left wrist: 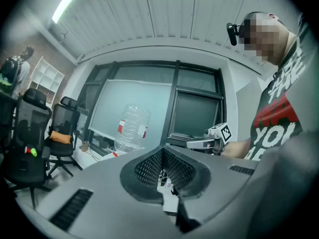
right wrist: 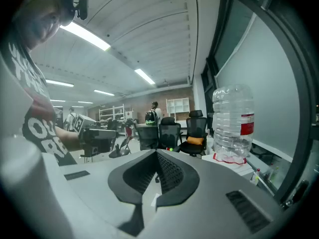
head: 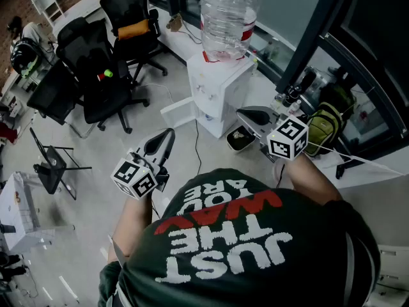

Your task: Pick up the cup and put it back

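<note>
No cup shows in any view. My left gripper (head: 166, 135) is held out over the grey floor with its jaws shut and nothing between them; in its own view the pads (left wrist: 163, 156) meet. My right gripper (head: 243, 113) hangs in front of the white water dispenser (head: 214, 85), beside its right-hand side, with jaws together and nothing held. Each gripper sees the other: the right gripper (left wrist: 198, 144) shows in the left gripper view, the left gripper (right wrist: 99, 139) in the right gripper view. Both point roughly level, towards each other.
A large clear water bottle (head: 227, 15) stands on top of the dispenser. A dark bin (head: 241, 139) sits on the floor at its right. Black office chairs (head: 102, 75) crowd the left. A green backpack (head: 326, 123) lies by the window wall (head: 358, 37).
</note>
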### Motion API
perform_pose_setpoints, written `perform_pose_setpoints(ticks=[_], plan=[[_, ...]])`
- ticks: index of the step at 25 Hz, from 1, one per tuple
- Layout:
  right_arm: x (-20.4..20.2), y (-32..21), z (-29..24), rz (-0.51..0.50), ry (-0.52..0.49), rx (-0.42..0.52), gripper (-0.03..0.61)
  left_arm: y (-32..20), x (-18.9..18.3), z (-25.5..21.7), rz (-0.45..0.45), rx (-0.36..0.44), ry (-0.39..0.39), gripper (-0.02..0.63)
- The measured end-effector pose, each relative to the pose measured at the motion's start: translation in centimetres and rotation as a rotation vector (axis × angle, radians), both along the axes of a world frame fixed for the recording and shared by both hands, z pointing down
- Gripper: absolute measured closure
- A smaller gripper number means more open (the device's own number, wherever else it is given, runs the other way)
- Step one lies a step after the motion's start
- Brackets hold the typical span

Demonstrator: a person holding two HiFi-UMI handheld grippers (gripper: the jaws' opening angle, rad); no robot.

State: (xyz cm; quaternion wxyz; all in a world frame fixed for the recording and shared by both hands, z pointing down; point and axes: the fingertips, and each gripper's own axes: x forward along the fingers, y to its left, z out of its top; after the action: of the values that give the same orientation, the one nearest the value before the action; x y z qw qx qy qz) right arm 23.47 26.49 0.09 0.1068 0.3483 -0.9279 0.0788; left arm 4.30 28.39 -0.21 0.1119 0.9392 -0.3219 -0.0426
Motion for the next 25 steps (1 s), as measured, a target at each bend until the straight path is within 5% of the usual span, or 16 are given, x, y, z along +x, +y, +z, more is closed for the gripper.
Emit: perform_pose_setpoints(ticks=[18, 25], plan=[[10.6, -1.2, 0.0, -0.027, -0.023, 0.006, 0.546, -1.5, 12.1, 0.4, 0.019, -0.033, -0.014, 0.606], [11.2, -2.8, 2.0, -0.072, -0.03, -0.014, 0.545, -2.5, 14.1, 2.3, 0.033, -0.066, -0.036, 0.606]])
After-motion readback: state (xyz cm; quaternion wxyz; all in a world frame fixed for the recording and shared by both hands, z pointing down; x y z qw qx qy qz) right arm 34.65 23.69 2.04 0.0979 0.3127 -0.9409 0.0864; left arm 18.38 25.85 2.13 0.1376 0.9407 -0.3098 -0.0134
